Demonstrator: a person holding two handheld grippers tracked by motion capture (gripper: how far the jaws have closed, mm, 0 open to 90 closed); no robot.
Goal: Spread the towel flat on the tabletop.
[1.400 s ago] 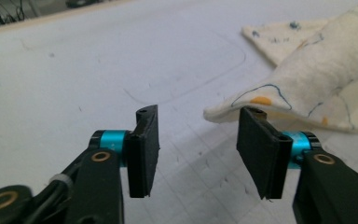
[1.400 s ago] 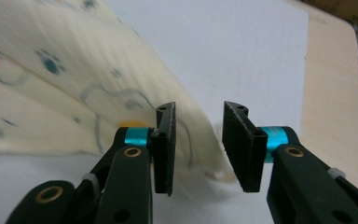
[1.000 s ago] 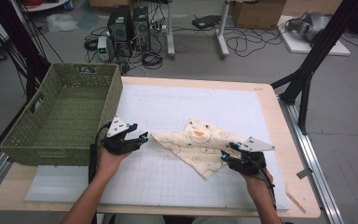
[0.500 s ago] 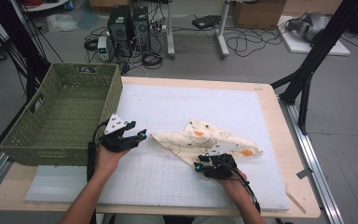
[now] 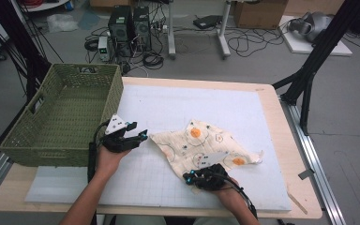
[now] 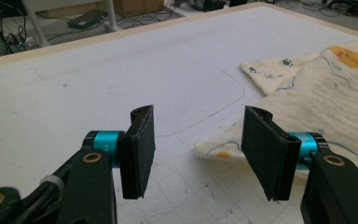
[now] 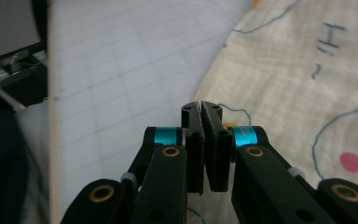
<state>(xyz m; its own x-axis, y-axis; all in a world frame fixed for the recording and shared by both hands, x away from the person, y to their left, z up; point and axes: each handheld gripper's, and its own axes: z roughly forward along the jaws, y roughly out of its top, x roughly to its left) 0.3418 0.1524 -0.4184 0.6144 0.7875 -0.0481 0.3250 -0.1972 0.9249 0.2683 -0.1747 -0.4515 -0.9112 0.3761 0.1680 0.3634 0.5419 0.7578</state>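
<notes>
Pinching the cloth's near edge
Right gripper (image 7: 204,122) jaws have just closed onto the patterned cloth (image 5: 206,143); left gripper (image 6: 198,154) stands wide, holding nothing.

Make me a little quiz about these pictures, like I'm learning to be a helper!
1. True or false: the patterned cloth lies on the white mat.
2. Which one has its fingers wide apart? A: the left gripper. B: the right gripper.
3. What stands at the left end of the table, beside the left gripper?

Key:
1. True.
2. A. The right gripper is shut, right at the near edge of the patterned cloth.
3. The green basket.
</notes>
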